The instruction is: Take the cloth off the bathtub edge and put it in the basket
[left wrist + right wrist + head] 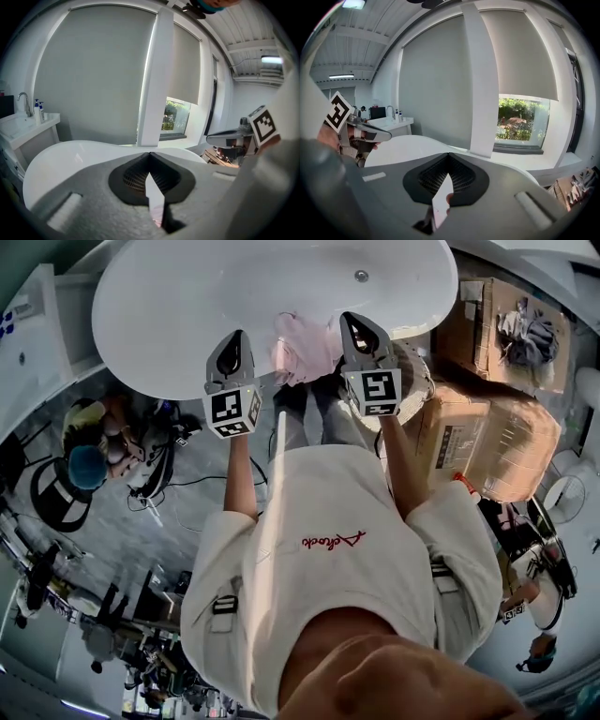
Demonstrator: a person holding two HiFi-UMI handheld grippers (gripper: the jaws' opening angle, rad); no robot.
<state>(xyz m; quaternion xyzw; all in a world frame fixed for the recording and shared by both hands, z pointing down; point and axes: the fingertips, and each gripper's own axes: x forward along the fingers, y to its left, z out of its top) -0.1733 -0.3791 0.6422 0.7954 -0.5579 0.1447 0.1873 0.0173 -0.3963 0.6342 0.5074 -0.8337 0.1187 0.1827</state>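
My left gripper (150, 153) and my right gripper (449, 153) are both clenched. Their matte grey jaws meet tip to tip above ribbed black pads, and nothing is gripped. Behind each tip there is only a thin pale slit, too narrow to read.

The soft, crumpled pink cloth (305, 348) hangs over the near rim of the glossy white oval bathtub (169, 315), between my two grippers. Only the head view shows it; in both gripper views my own grey bodies hide that part of the rim.

A pale round basket (419, 381) stands on the floor against the tub. My right gripper covers most of it, so only a curved edge shows and I cannot make out its weave.

Brown cardboard boxes (487, 427) sit beyond the basket, and the right gripper view cuts them off at its corner.

Farther off, the left gripper view shows a white sink surface (28, 123) with a chrome tap and two small bottles. The right gripper view gives the clearer look at the window (520, 123), with green foliage under flat grey roller blinds, beside a square white pillar (480, 84). The dark clutter on the floor at the head view's left is too distorted to identify.
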